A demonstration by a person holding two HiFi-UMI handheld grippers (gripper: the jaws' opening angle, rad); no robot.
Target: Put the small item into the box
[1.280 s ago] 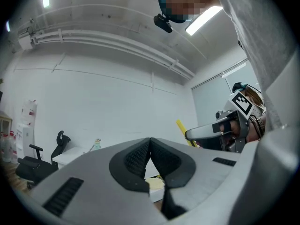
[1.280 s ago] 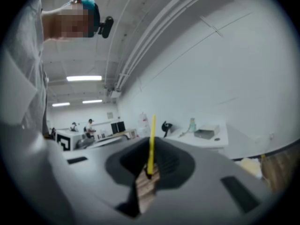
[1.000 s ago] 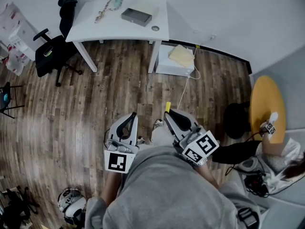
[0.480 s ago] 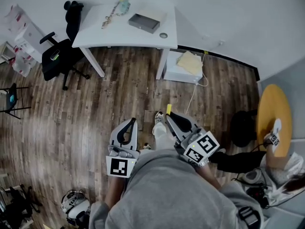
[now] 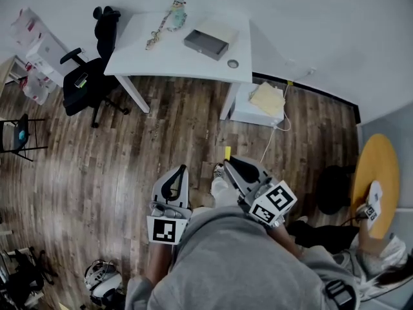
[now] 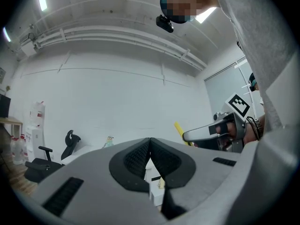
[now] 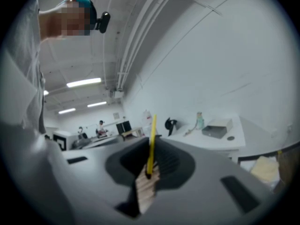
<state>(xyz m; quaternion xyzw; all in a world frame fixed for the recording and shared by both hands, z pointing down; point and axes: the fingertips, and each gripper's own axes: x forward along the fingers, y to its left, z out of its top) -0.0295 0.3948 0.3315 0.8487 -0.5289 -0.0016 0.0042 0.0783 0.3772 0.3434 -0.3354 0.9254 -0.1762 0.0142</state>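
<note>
A grey box (image 5: 206, 42) lies on the white table (image 5: 161, 57) far ahead of me, and shows in the right gripper view as the grey box (image 7: 216, 126). My right gripper (image 5: 227, 162) is shut on a thin yellow strip (image 5: 227, 152), which sticks up between the jaws as the yellow strip (image 7: 151, 144). My left gripper (image 5: 173, 178) is held beside it at waist height, jaws shut with nothing between them. In the left gripper view the right gripper (image 6: 206, 132) carries the yellow strip (image 6: 178, 128).
On the table lie a beaded chain with a small figure (image 5: 169, 19) and a small round disc (image 5: 233, 63). A black office chair (image 5: 87, 76) stands at its left, a white low cabinet (image 5: 258, 102) under its right end. A yellow round table (image 5: 377, 179) is at right.
The table and box have slid down and right in the head view, so I have come nearer to them. Both grippers keep their pose; the right still holds the yellow strip.
</note>
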